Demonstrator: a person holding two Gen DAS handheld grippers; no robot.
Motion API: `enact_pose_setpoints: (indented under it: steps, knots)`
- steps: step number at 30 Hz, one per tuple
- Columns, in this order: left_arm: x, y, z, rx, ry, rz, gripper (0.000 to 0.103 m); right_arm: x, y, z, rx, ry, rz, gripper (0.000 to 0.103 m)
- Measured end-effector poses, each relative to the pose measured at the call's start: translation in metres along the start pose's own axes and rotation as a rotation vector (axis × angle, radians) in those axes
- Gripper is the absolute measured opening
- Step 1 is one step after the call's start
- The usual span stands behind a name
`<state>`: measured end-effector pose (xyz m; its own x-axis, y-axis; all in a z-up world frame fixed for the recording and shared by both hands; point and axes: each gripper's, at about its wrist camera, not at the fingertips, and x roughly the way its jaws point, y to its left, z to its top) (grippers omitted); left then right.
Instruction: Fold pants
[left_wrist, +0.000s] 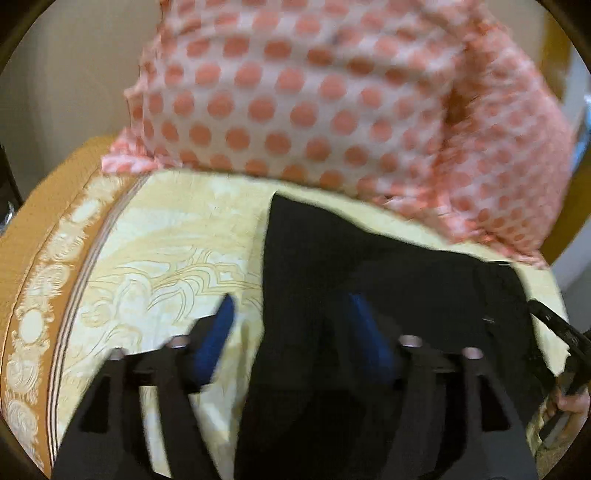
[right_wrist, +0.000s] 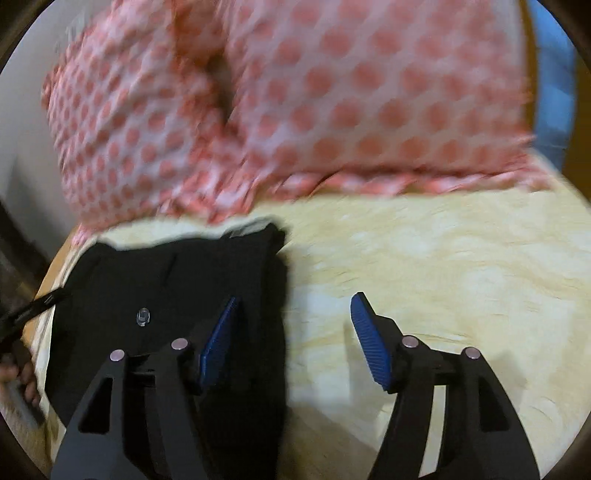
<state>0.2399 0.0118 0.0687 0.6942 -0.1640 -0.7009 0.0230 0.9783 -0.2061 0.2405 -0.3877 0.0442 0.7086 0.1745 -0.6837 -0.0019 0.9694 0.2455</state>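
Note:
Black pants (left_wrist: 369, 266) lie folded on a cream and gold patterned bedspread (left_wrist: 166, 240). In the left wrist view they fill the middle and right. My left gripper (left_wrist: 291, 332) is open and empty, its jaws wide apart over the pants' left edge. In the right wrist view the pants (right_wrist: 166, 280) lie at the left, with a small clear button (right_wrist: 143, 316) showing. My right gripper (right_wrist: 295, 332) is open and empty, astride the pants' right edge. Both views are blurred.
The person in a pink polka-dot garment (left_wrist: 314, 92) stands at the far side of the bed, also in the right wrist view (right_wrist: 295, 92). The bedspread's orange border (left_wrist: 40, 258) runs along the left. The other gripper shows at the right edge (left_wrist: 565, 339).

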Motion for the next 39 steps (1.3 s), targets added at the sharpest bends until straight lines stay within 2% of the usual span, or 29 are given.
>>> enact_pose_setpoints:
  steps: [1, 3, 6, 8, 9, 11, 12, 13, 16, 18, 19, 21, 23, 26, 32, 39]
  knots:
    - [-0.013, -0.004, -0.006, 0.012, -0.022, -0.036, 0.082, -0.015, 0.003, -0.003, -0.009, -0.044, 0.009, 0.065]
    - [-0.034, -0.019, -0.022, 0.060, -0.025, -0.143, 0.087, -0.041, 0.019, -0.013, -0.065, -0.084, 0.098, 0.065]
    - [-0.043, -0.039, -0.042, 0.110, 0.029, -0.251, 0.088, -0.061, 0.055, -0.039, -0.194, -0.048, 0.203, 0.065]
    - [-0.033, -0.052, -0.051, 0.131, 0.087, -0.281, 0.089, -0.061, 0.075, -0.054, -0.273, -0.005, 0.217, 0.065]
    - [-0.028, -0.054, -0.055, 0.137, 0.108, -0.273, 0.089, -0.057, 0.080, -0.059, -0.294, 0.018, 0.207, 0.065]
    - [-0.010, -0.052, -0.060, 0.122, 0.159, -0.233, 0.089, -0.035, 0.084, -0.072, -0.330, 0.117, 0.128, 0.068]
    - [-0.009, -0.051, -0.060, 0.126, 0.128, -0.234, 0.090, -0.030, 0.083, -0.076, -0.336, 0.117, 0.122, 0.070]
    - [-0.008, -0.052, -0.060, 0.126, 0.131, -0.227, 0.090, -0.031, 0.082, -0.077, -0.336, 0.095, 0.116, 0.076]
    - [-0.018, -0.050, -0.060, 0.083, 0.130, -0.212, 0.090, -0.034, 0.076, -0.072, -0.272, 0.104, 0.111, 0.076]
    - [-0.032, -0.043, -0.064, 0.063, 0.116, -0.199, 0.093, -0.051, 0.066, -0.072, -0.194, 0.047, 0.090, 0.085]
    - [-0.043, -0.038, -0.067, 0.059, 0.097, -0.176, 0.097, -0.060, 0.059, -0.072, -0.158, 0.016, 0.066, 0.096]
    - [-0.066, -0.027, -0.077, 0.064, 0.033, -0.093, 0.101, -0.081, 0.042, -0.078, -0.078, -0.053, 0.003, 0.097]
    - [-0.084, -0.017, -0.093, 0.066, -0.003, -0.024, 0.101, -0.096, 0.031, -0.092, -0.025, -0.073, -0.029, 0.097]
    - [-0.104, -0.006, -0.124, 0.057, -0.021, 0.013, 0.101, -0.101, 0.035, -0.116, -0.022, -0.049, -0.027, 0.097]
    - [-0.115, -0.013, -0.170, 0.086, -0.015, 0.006, 0.101, -0.110, 0.085, -0.162, -0.135, -0.046, 0.039, 0.099]
    - [-0.112, -0.031, -0.194, 0.177, -0.018, 0.059, 0.101, -0.109, 0.125, -0.190, -0.222, -0.045, 0.041, 0.102]
